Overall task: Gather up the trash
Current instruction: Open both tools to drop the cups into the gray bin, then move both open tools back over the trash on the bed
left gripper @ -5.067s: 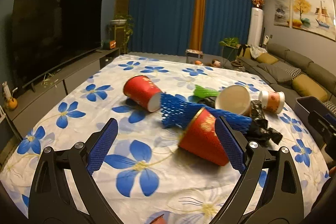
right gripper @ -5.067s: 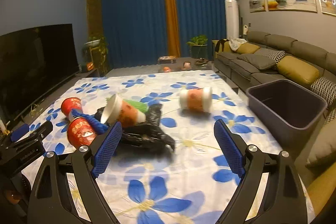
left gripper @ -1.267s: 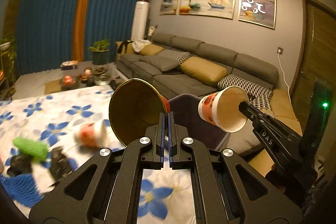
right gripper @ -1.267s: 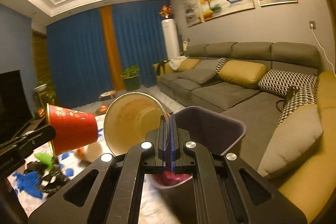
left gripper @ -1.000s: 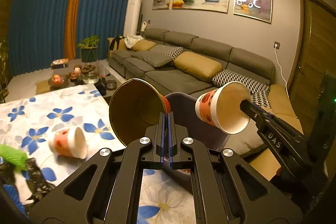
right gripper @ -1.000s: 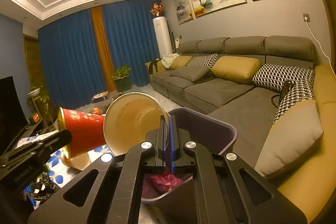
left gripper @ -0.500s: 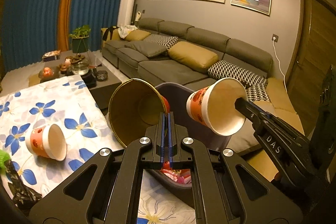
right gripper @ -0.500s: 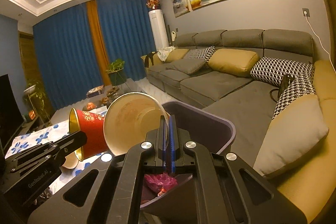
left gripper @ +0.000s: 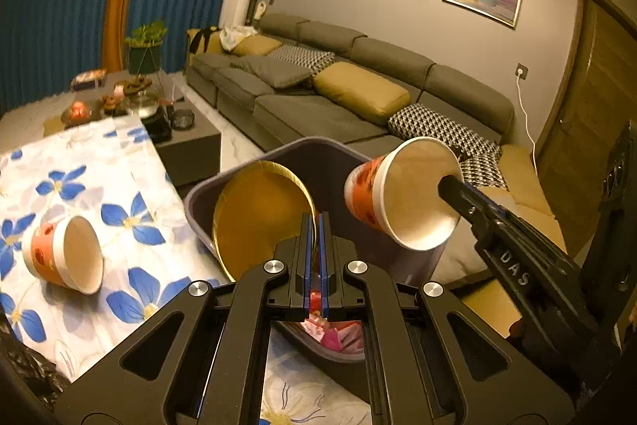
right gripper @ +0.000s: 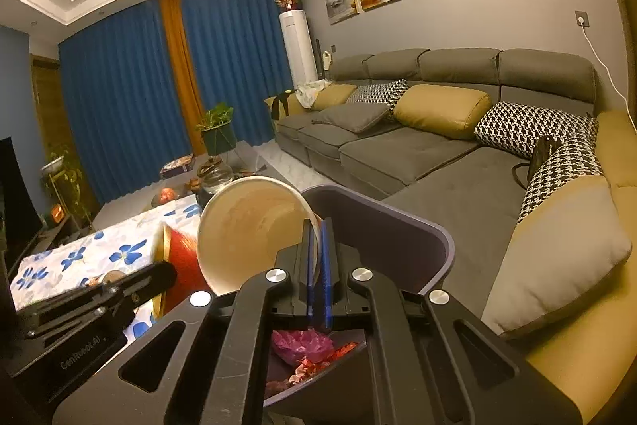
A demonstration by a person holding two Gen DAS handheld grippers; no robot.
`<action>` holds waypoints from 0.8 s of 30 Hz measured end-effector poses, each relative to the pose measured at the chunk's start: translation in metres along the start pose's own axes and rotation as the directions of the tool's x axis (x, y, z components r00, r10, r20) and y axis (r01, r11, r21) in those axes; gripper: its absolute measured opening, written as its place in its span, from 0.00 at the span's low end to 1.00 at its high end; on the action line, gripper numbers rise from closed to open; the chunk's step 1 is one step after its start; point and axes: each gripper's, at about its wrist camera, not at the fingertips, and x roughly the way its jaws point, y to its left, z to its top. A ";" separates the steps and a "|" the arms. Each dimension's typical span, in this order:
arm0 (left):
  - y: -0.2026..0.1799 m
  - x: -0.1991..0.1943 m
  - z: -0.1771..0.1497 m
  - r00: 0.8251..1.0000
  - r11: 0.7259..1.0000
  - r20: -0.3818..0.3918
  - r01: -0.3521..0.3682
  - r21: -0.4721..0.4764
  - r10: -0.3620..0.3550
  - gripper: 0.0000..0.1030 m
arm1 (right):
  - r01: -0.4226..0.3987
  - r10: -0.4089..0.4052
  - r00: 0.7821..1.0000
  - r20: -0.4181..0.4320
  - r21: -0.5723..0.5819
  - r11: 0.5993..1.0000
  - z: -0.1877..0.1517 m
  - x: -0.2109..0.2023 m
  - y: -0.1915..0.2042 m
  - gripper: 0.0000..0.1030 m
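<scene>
My left gripper (left gripper: 317, 222) is shut on the rim of a red paper cup with a gold inside (left gripper: 258, 218), held over the near rim of the grey trash bin (left gripper: 318, 154). My right gripper (right gripper: 317, 230) is shut on the rim of a white-and-orange paper cup (right gripper: 251, 226), also over the bin (right gripper: 398, 226). Each gripper's cup shows in the other view: the orange cup (left gripper: 402, 194) and the red cup (right gripper: 179, 265). Pink and red wrappers (right gripper: 302, 345) lie in the bin. Another orange cup (left gripper: 63, 253) lies on its side on the flowered tablecloth (left gripper: 131, 226).
A black bag (left gripper: 24, 365) lies at the table's lower left. A grey sofa with yellow and checked cushions (left gripper: 358, 94) runs behind the bin. A low coffee table (left gripper: 179, 130) with small items stands past the table's end.
Both grippers have carried their cups from the table over to the bin and have come lower and closer above it. The red cup has moved nearer to the orange cup.
</scene>
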 end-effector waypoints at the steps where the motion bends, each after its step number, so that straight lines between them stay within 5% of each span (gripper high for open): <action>1: 0.003 0.001 0.000 1.000 1.000 -0.003 -0.008 -0.011 0.008 0.20 | 0.008 -0.008 1.000 0.000 0.001 1.000 0.000 0.000 -0.001 0.20; 7: 0.022 -0.021 -0.001 0.994 0.993 0.034 -0.098 -0.061 0.100 0.66 | 0.024 -0.024 1.000 0.011 0.008 1.000 0.000 -0.011 -0.004 0.29; 10: 0.029 -0.040 -0.002 0.985 0.984 0.063 -0.153 -0.089 0.159 0.84 | 0.038 -0.037 0.999 0.038 -0.004 0.999 -0.003 -0.025 -0.001 0.52; 15: 0.037 -0.077 -0.013 0.957 0.958 0.096 -0.265 -0.107 0.275 0.91 | 0.036 -0.035 0.997 0.066 -0.022 0.999 -0.014 -0.052 0.010 0.73; 24: 0.065 -0.146 -0.047 0.891 0.893 0.102 -0.426 -0.147 0.442 0.91 | -0.043 0.046 0.998 0.037 -0.072 0.996 -0.034 -0.083 0.047 0.80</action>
